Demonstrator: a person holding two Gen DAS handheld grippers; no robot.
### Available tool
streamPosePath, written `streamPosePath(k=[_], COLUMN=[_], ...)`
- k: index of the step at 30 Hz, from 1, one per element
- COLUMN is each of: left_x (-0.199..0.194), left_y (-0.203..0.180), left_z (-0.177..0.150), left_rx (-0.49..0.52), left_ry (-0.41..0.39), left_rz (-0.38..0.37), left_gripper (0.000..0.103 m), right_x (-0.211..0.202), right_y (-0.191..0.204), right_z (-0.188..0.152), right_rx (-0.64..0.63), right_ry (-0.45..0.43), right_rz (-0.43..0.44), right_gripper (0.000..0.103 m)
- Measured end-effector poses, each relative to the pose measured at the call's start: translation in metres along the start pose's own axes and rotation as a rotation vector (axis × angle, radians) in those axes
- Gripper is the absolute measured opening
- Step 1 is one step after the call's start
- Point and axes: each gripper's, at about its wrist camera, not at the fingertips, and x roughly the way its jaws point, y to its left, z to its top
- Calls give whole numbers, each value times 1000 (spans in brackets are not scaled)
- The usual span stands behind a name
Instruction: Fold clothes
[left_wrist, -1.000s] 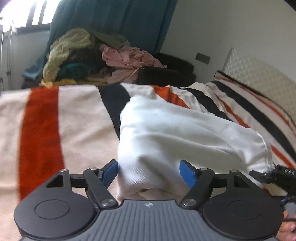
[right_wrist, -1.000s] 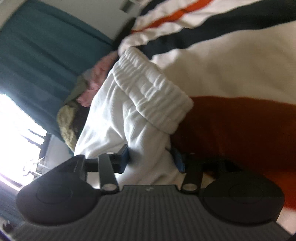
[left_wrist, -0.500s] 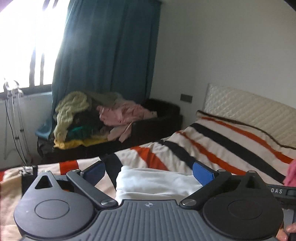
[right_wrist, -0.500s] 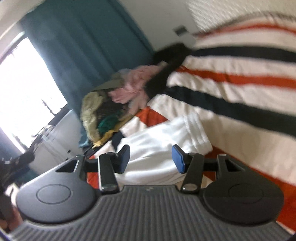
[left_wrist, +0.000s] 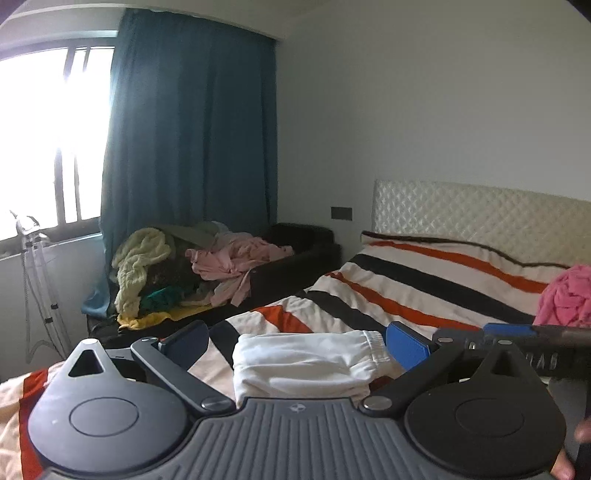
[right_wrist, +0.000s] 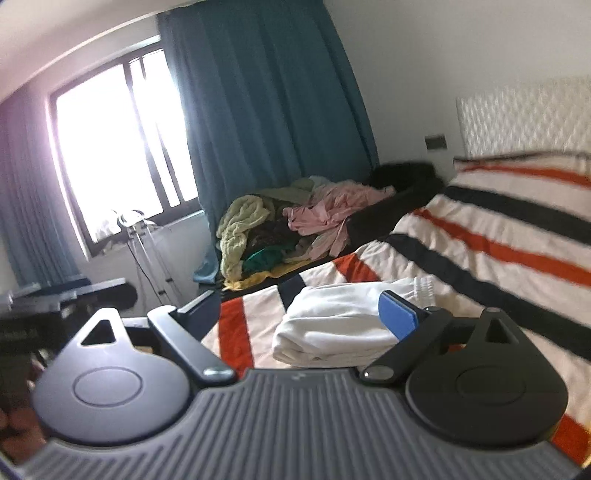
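A folded white garment (left_wrist: 303, 363) with an elastic waistband lies on the striped bed cover (left_wrist: 424, 291). It also shows in the right wrist view (right_wrist: 343, 321). My left gripper (left_wrist: 295, 341) is open and empty, raised above and behind the garment. My right gripper (right_wrist: 304, 310) is open and empty, also lifted clear of the garment. The right gripper's body shows at the right edge of the left wrist view (left_wrist: 517, 345).
A heap of unfolded clothes (left_wrist: 192, 269) lies on a dark sofa (left_wrist: 295, 247) by the teal curtain (left_wrist: 192, 147). A pink garment (left_wrist: 565, 295) sits on the bed at right. A quilted headboard (left_wrist: 480, 210) backs the bed. A metal stand (right_wrist: 147, 251) is under the window.
Both grippers let go of the white garment and pulled back and up. The jaws opened wider. The garment now lies folded on the bed.
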Motion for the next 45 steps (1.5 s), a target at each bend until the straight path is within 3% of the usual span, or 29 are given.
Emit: streamPosePath(k=[4,9,18,30,45], left_x=[-26,-54,-70,-45,-33], left_y=[7,22,46,58,55], left_z=[-28,-70,-125,-143,-145], left_rx=[-47,-71,-127,-149,-148], left_ry=[-22,-61,-67,-55,4], left_rz=[11,80,139,129,115], left_gripper=[103,103,103,103,103], right_x=[-23,-36,-15,17,18], right_y=[17,30,41,40,36], right_z=[-28,-63,-120,-147,-147], right_rx=[-44,-34,-68,-97,-63], right_ry=[-20,-38,-67,-12,1], right_rz=[-15,-34,-96,-167,-159], right_gripper=[94,94,94,94,94])
